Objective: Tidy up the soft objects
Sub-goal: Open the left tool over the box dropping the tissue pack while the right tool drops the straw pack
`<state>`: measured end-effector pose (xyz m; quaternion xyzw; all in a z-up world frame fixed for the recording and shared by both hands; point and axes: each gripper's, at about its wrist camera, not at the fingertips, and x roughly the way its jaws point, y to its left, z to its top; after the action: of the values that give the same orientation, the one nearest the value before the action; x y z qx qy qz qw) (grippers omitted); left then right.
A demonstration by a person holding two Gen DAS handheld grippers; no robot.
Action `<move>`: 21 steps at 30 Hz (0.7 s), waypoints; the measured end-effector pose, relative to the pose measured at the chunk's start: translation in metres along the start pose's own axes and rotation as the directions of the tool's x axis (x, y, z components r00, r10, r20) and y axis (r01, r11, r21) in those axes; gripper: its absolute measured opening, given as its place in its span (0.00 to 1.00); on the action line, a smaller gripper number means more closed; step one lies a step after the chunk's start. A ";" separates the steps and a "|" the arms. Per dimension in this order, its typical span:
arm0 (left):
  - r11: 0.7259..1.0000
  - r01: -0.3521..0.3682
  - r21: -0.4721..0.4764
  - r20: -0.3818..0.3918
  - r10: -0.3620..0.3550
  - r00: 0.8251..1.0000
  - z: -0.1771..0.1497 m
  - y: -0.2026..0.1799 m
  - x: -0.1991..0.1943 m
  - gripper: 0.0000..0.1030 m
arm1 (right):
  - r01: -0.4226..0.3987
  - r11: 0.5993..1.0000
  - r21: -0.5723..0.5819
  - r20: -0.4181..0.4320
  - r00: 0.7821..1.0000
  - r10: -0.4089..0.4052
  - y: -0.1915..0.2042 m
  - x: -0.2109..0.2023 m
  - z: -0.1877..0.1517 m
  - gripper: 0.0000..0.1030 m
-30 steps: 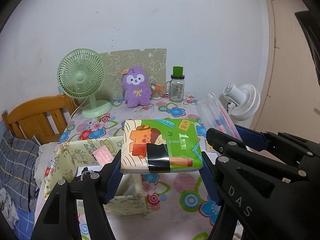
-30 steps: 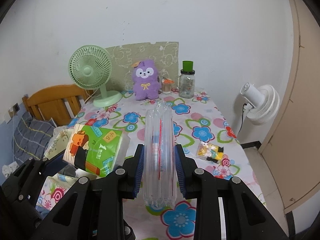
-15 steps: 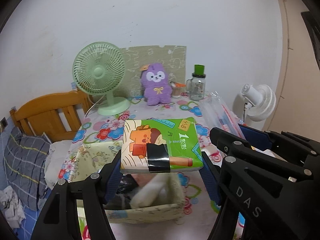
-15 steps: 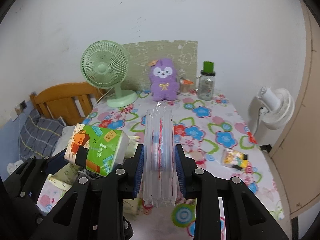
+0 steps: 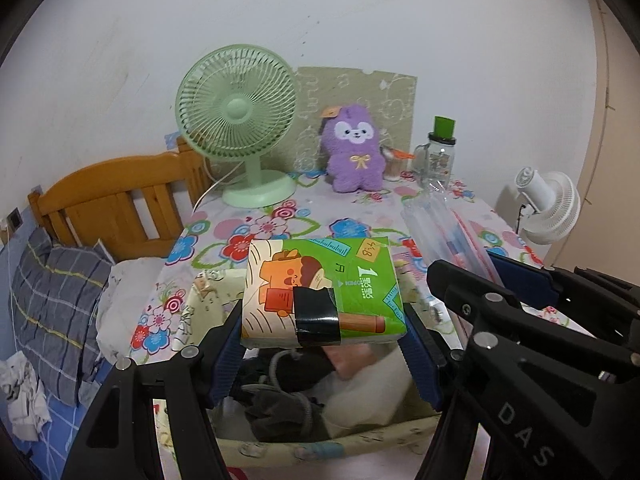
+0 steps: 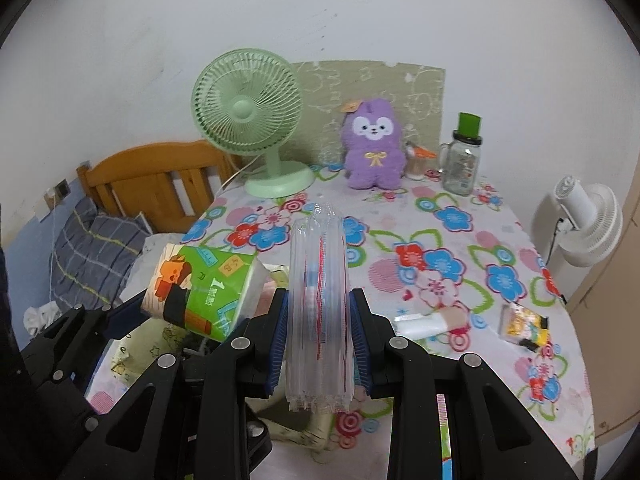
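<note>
We have carried both loads over the fabric bin [image 5: 280, 446]: left gripper [image 5: 324, 336] clamps the tissue pack [image 5: 320, 280], right gripper [image 6: 319, 338] pinches the air-cushion sleeve [image 6: 318, 300]; release follows.

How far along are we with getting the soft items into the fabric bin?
Done: the fabric bin already holds dark and white cloth items. In hand: left gripper grips the tissue pack above the bin; right gripper grips the air-cushion wrap. Left: releasing both; purple plush sits by the wall.

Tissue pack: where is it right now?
The tissue pack is clamped in the left gripper, held above the fabric bin at the table's near edge, left of the right gripper's air-cushion pack.
</note>
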<state>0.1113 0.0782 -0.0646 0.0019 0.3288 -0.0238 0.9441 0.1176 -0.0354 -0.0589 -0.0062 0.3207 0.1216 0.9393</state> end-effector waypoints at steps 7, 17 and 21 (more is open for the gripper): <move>1.000 -0.007 0.005 -0.040 0.007 0.999 -0.003 0.015 0.021 0.71 | -0.037 0.999 -0.019 -0.020 0.999 0.036 0.018 0.020 0.003 0.32; 1.000 0.003 0.007 -0.100 -0.002 0.995 -0.014 0.020 0.040 0.90 | -0.068 0.998 -0.017 -0.072 0.995 0.067 0.026 0.045 0.000 0.32; 1.000 0.009 -0.008 -0.114 -0.010 0.993 -0.017 0.023 0.040 0.95 | -0.085 0.996 -0.024 -0.096 0.992 0.082 0.030 0.054 -0.004 0.32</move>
<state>0.1332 0.0999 -0.1032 -0.0019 0.3825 -0.0267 0.9236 0.1496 0.0049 -0.0922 -0.0120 0.3632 0.1649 0.9169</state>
